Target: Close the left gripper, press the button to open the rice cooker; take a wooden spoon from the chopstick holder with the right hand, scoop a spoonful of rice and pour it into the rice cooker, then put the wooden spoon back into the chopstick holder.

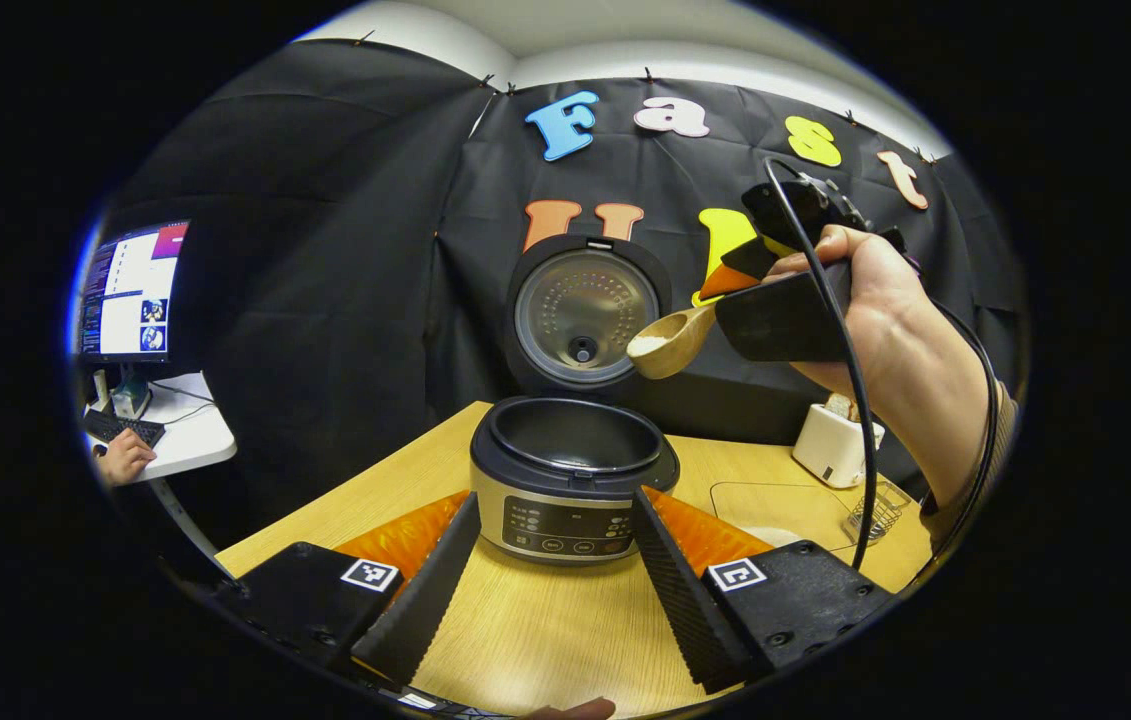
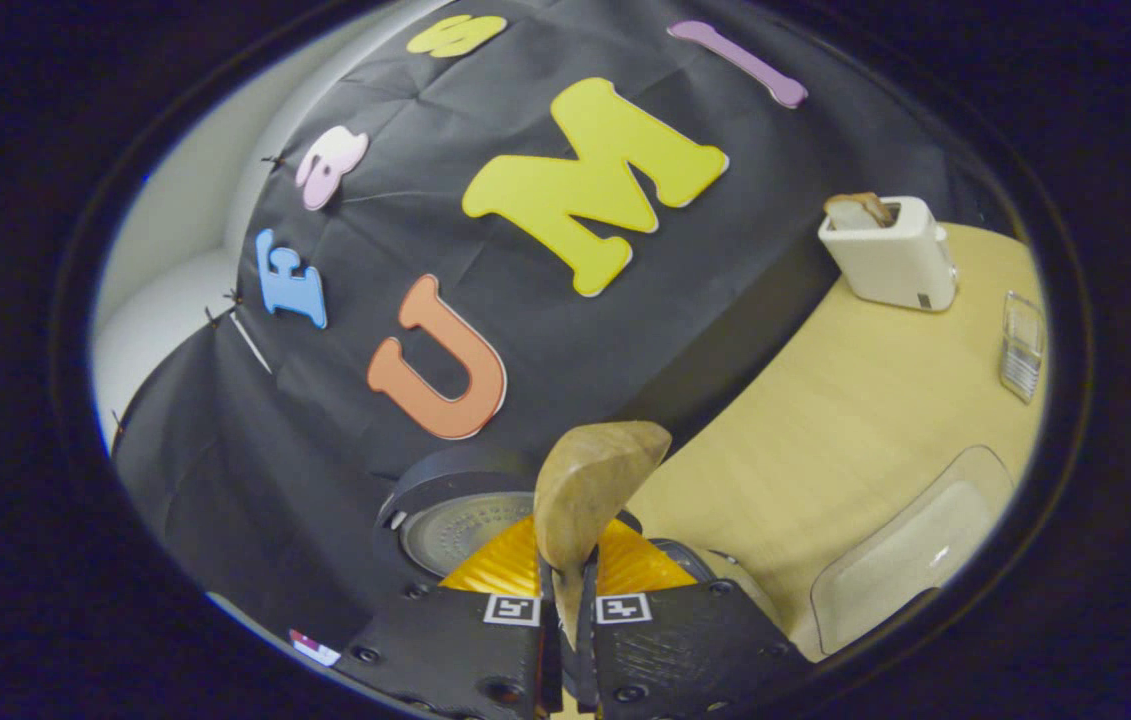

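From my right gripper view the wooden spoon (image 2: 590,490) shows me just its underside, its handle swallowed between the closed fingers, the rice cooker (image 2: 460,520) mostly hidden behind it, and the clear tray (image 2: 910,570) cut by the edge, while the left gripper view leaves the monitor (image 1: 130,290) unreadable.

The rice cooker (image 1: 573,478) stands on the counter (image 1: 545,640) with its lid (image 1: 585,315) raised upright behind the pot. The left gripper (image 1: 553,580) sits before it, one of its fingers (image 1: 425,590) on each side of the cooker's front. Above and to the right of the pot, the right gripper (image 1: 760,275) holds the wooden spoon (image 1: 670,342), its bowl carrying rice. Farther right on the counter stand a toaster (image 1: 833,442) and, nearer, a wire chopstick holder (image 1: 875,512). A monitor (image 1: 130,292) stands at far left.
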Available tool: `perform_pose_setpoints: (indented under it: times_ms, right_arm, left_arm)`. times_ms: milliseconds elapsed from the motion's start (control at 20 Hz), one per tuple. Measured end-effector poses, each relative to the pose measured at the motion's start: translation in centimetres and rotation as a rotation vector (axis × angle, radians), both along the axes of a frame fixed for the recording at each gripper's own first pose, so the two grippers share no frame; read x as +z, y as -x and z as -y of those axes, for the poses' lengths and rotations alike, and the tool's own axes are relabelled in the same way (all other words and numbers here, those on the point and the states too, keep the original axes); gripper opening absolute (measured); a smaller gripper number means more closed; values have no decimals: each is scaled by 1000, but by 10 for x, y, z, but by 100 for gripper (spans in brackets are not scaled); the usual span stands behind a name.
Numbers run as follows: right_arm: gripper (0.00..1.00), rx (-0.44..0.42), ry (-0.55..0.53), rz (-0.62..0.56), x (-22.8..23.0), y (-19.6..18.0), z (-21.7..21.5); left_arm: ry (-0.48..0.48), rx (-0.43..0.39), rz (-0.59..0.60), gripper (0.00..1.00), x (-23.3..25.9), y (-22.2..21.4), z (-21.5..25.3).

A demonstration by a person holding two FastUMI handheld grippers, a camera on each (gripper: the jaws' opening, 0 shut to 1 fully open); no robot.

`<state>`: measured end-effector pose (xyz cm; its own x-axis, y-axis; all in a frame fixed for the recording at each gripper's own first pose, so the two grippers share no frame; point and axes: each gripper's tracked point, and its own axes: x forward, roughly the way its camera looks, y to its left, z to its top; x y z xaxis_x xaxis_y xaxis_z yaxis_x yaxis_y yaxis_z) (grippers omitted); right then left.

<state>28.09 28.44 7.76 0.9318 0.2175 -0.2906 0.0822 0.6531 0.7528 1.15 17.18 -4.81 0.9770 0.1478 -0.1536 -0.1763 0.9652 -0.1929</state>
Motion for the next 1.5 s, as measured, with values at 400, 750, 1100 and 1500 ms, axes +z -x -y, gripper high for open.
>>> perform_pose_setpoints:
  times_ms: [400,750,1100,1500]
  right_arm:
    - [6,116,319,135,12,-15,-34]
    - [5,278,599,252,9,-13,-73]
    - [5,378,876,386,15,4,-108]
    - [5,369,1063,520,43,11,-116]
  left_arm:
    - [-11,-3,14,96,3,1,-2]
    - [-5,42,-3,94,-2,0,-9]
    - [1,129,-75,95,-27,1,-48]
    - [19,135,-95,95,-37,-4,-53]
